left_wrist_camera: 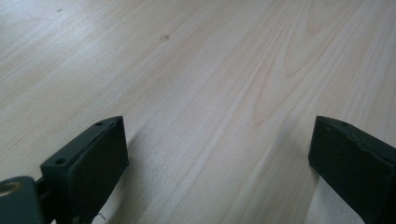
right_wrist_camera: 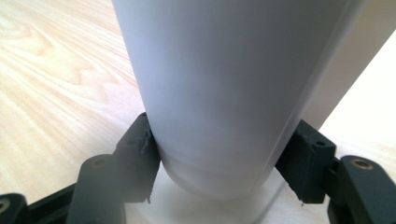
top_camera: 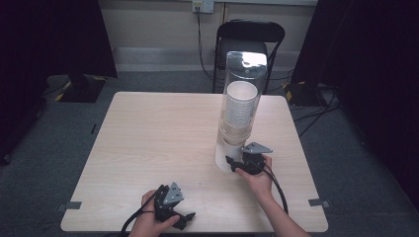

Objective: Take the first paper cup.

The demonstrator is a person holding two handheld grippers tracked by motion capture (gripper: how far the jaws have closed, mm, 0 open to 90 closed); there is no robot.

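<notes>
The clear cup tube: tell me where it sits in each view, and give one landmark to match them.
High view: clear cup tube stands upright, right of center, right tool at its base.
Left gripper view: bare table, no tube.
Right gripper view: tube base between the jaws, touching both.
Shared landmark: the pale wood tabletop.

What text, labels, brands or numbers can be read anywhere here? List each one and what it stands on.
None can be read.
The clear dispenser tube and the white cups stacked in it carry no visible print.
The white cup between the right gripper's jaws is plain.
The table, the left gripper and the black chair show no markings.
The wall socket is too small to tell.
</notes>
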